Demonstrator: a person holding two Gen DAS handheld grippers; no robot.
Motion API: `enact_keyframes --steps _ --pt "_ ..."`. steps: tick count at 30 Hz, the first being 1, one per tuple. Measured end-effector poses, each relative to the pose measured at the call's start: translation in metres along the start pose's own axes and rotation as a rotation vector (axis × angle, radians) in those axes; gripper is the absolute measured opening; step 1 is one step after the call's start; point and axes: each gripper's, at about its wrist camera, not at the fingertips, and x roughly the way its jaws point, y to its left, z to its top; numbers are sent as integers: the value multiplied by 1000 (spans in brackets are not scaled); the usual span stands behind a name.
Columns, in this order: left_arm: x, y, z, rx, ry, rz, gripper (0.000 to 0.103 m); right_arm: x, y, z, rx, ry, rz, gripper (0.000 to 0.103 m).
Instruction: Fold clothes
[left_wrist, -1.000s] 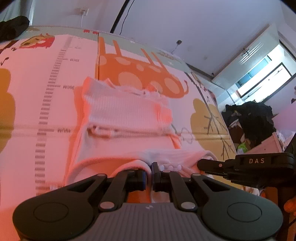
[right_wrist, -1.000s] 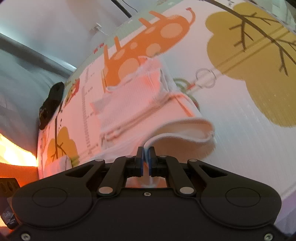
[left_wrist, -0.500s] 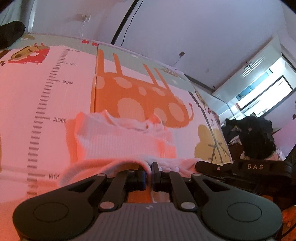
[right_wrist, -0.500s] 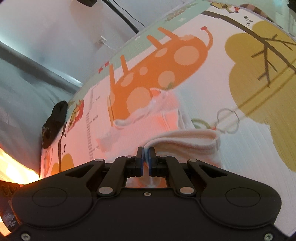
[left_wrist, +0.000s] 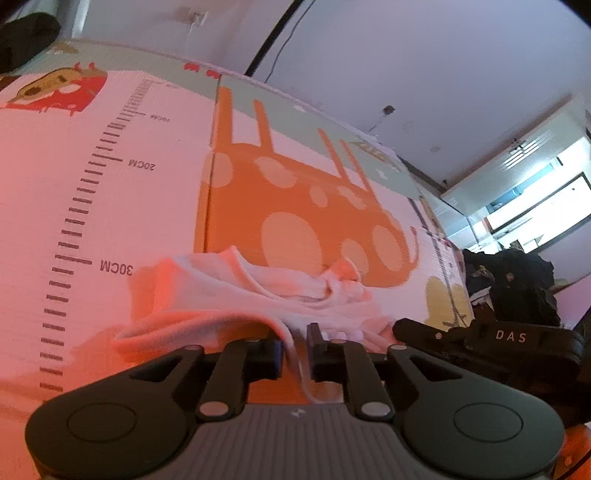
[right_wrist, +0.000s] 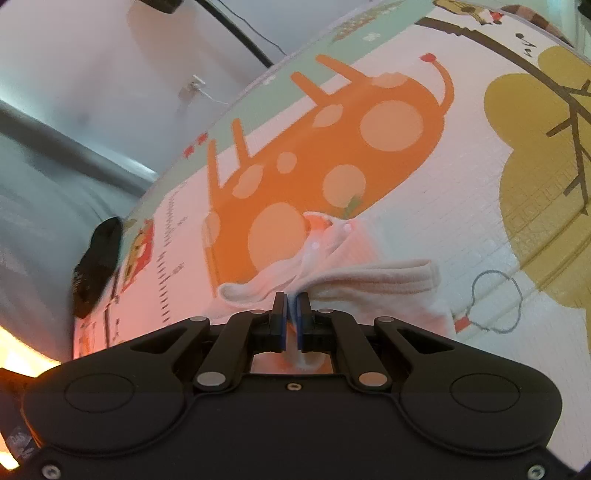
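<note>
1. While the left tongs are opening, a thin edge of the garment hangs in the gap between the jaws, apparently no longer pressed.
2. Right tongs are clamped together on another edge of the same garment.
3. Pale and ribbed, the garment lies bunched on the mat, low in the centre of both views, its far edge over the lower part of the orange animal print; the near layer is doubled over it.
4. Risk, as I judge it: with one side let go and the other pinched, any pull from the right could drag the top layer askew and skew the fold.
5. The loose edge could also snag on the left pad if that hand lifts away before the jaws are wide, tugging the fold open.
6. The bunched far edge, at the middle of the left view, may trap wrinkles if not smoothed.
</note>
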Motion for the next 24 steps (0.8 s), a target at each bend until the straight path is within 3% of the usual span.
enact_keyframes --steps 6,8,12,18,24 --pt "8 7 15 -22 -27 40 41 17 1 8 -28 -6 -26 7" --pt "9 9 20 -31 -41 51 42 19 2 10 -44 -18 -29 9" --pt "10 13 26 -44 -65 63 43 16 5 17 -55 -54 -22 21" --pt "1 19 28 -54 -97 81 44 6 11 16 -123 -86 -43 20" --pt "-16 16 19 34 -98 71 44 -15 8 4 -182 -101 -53 18"
